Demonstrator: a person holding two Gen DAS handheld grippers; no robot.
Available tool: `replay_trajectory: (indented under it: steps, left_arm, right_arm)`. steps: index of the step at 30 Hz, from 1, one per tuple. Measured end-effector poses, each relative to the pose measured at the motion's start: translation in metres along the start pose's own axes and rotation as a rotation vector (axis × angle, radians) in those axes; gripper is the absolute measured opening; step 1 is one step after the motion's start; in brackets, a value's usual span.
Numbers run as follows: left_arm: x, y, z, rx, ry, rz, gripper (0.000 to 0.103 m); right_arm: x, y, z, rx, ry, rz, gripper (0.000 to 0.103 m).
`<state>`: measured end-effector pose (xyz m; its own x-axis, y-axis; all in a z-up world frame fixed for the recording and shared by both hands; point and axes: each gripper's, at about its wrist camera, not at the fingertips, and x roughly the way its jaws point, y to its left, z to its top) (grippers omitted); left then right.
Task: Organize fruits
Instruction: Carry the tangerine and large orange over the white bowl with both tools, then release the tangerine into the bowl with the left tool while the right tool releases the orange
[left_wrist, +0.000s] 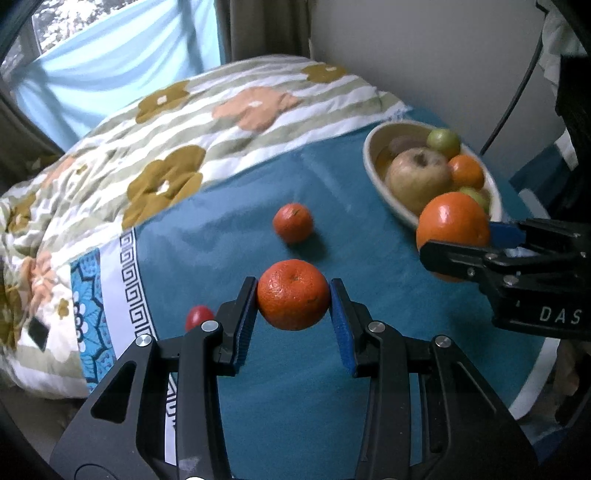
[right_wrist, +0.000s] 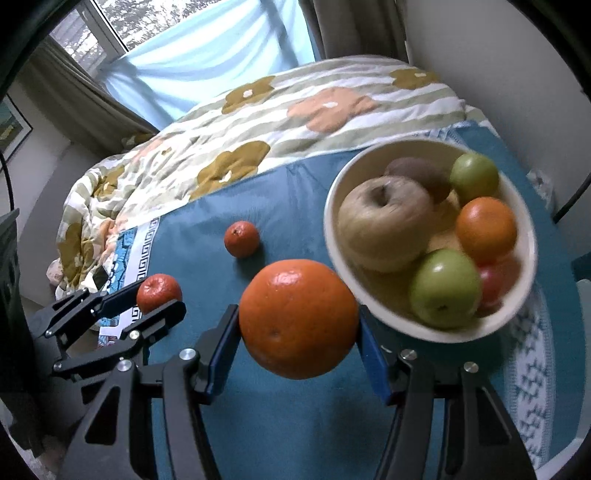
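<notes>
My left gripper is shut on a small mandarin, held above the blue cloth. My right gripper is shut on a large orange, its blue pads pressing both sides, just left of a cream bowl. The bowl holds a pale apple, green fruits, a small orange, a kiwi and something red. A second mandarin lies loose on the cloth. The left wrist view shows the right gripper with its orange in front of the bowl. The right wrist view shows the left gripper at the left.
A small red fruit lies on the cloth beside my left fingers. A flowered quilt is bunched up behind and to the left. A wall and a dark cable stand at the right, a curtained window at the back.
</notes>
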<state>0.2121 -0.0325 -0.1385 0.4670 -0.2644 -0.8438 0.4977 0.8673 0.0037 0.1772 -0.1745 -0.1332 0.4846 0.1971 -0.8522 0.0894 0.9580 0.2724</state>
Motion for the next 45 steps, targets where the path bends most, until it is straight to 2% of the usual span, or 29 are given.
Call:
replay_trajectory:
  steps: [14, 20, 27, 33, 37, 39, 41, 43, 45]
  left_arm:
    - [-0.018, -0.080, 0.065, -0.008, -0.097, -0.047, 0.043]
    - [-0.002, -0.116, 0.086, -0.007, -0.098, -0.064, 0.043]
    - [0.036, -0.154, 0.103, -0.004, -0.064, -0.059, 0.043]
    - [0.064, -0.169, 0.114, 0.015, -0.046, -0.014, 0.043]
    - [0.071, -0.170, 0.119, 0.003, -0.047, -0.013, 0.043]
    - [0.071, -0.169, 0.120, 0.006, -0.048, -0.001, 0.050]
    - [0.067, -0.166, 0.119, -0.003, -0.062, 0.018, 0.103]
    - [0.054, -0.161, 0.116, -0.026, -0.115, 0.026, 0.103]
    - [0.049, -0.155, 0.113, -0.038, -0.116, 0.029, 0.103]
  right_arm:
    - [-0.065, -0.082, 0.027, -0.019, -0.091, -0.028, 0.057]
    - [-0.076, -0.120, 0.037, -0.040, -0.095, -0.039, 0.057]
    - [-0.074, -0.158, 0.044, -0.046, -0.082, -0.042, 0.057]
    - [-0.067, -0.178, 0.050, -0.052, -0.070, -0.037, 0.057]
    - [-0.065, -0.183, 0.051, -0.053, -0.068, -0.034, 0.057]
    - [-0.063, -0.188, 0.052, -0.053, -0.066, -0.028, 0.057]
    - [-0.063, -0.189, 0.052, -0.055, -0.065, -0.024, 0.057]
    - [-0.062, -0.190, 0.053, -0.062, -0.064, -0.017, 0.056]
    - [-0.062, -0.189, 0.054, -0.074, -0.066, -0.014, 0.057]
